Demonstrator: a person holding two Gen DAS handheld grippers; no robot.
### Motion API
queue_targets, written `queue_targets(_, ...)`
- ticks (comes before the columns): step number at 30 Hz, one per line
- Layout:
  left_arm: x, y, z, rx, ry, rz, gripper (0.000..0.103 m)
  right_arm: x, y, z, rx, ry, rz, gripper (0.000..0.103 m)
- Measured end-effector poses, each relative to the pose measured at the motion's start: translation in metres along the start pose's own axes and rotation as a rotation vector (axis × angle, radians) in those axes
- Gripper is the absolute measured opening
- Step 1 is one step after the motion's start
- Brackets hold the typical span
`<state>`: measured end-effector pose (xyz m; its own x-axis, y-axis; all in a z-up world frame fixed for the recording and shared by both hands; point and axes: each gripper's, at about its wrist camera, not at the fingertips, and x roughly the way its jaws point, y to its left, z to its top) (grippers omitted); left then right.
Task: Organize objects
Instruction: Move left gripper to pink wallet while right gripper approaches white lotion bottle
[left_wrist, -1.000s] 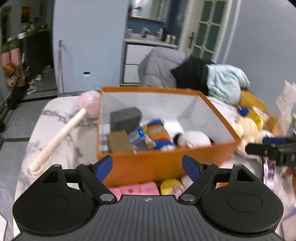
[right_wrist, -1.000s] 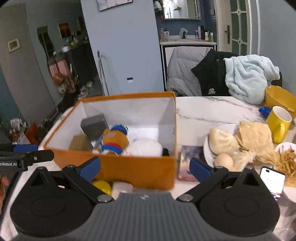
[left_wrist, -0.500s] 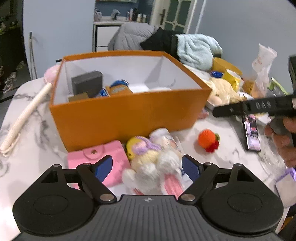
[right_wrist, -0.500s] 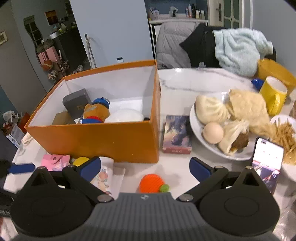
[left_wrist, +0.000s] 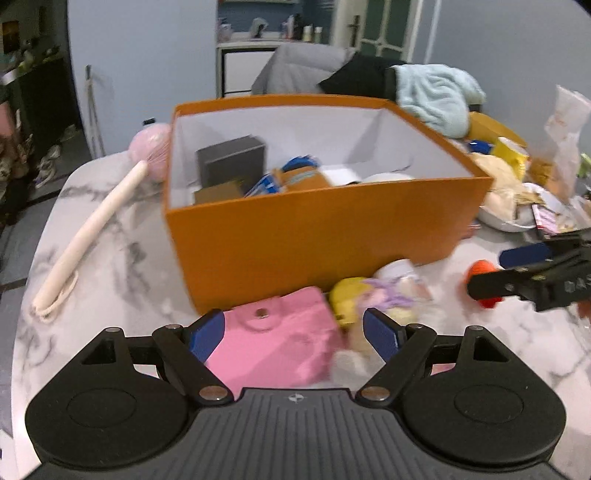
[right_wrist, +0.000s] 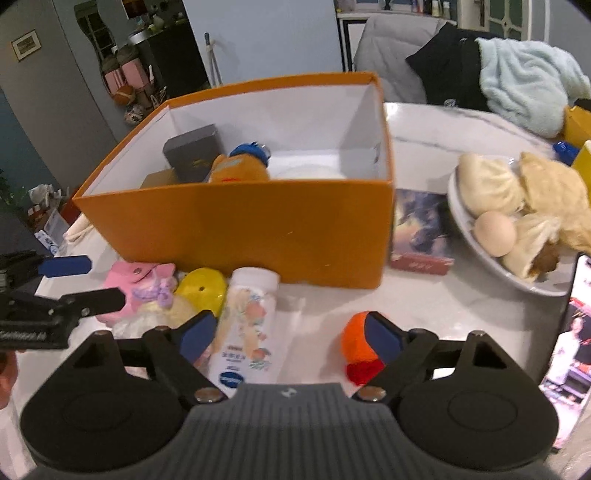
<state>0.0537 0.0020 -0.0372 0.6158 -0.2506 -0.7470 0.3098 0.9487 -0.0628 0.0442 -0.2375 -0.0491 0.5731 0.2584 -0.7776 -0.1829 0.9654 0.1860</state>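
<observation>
Right gripper (right_wrist: 290, 332) jaws spread, just been closing, straddling lotion tube (right_wrist: 248, 325) and orange plush (right_wrist: 360, 345). Left gripper (left_wrist: 293, 334) jaws spread over pink pouch (left_wrist: 280, 347). All likely light; plush soft, tube slick: pinch mid-body. Box (right_wrist: 258, 229) beyond.

Both wrist views look steeply down, sharing the orange box (left_wrist: 325, 236).

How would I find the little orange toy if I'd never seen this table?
Find the big orange box on the marble table. In front of its right corner, right of the lotion bottle, lies the orange toy. It is the only round orange thing there, with a red bit at one end.
</observation>
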Motion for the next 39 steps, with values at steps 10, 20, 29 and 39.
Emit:
queue_targets(10,0.013,-0.004,-0.014,0.341,-0.045,-0.013,0.097,0.023,0.016,0.001,-0.001,0.036,0.03,0.085)
queue_targets(20,0.029,0.008,-0.019,0.426,-0.004,-0.116,0.099,0.028,0.016,-0.001,-0.013,0.058,0.051,0.085)
queue_targets(29,0.039,0.022,-0.029,0.447,0.013,-0.19,0.103,0.031,0.015,-0.001,-0.008,0.07,0.055,0.085)
queue_targets(39,0.019,0.005,-0.031,0.596,0.061,-0.324,0.103,0.029,0.016,-0.002,-0.013,0.075,0.052,0.085)
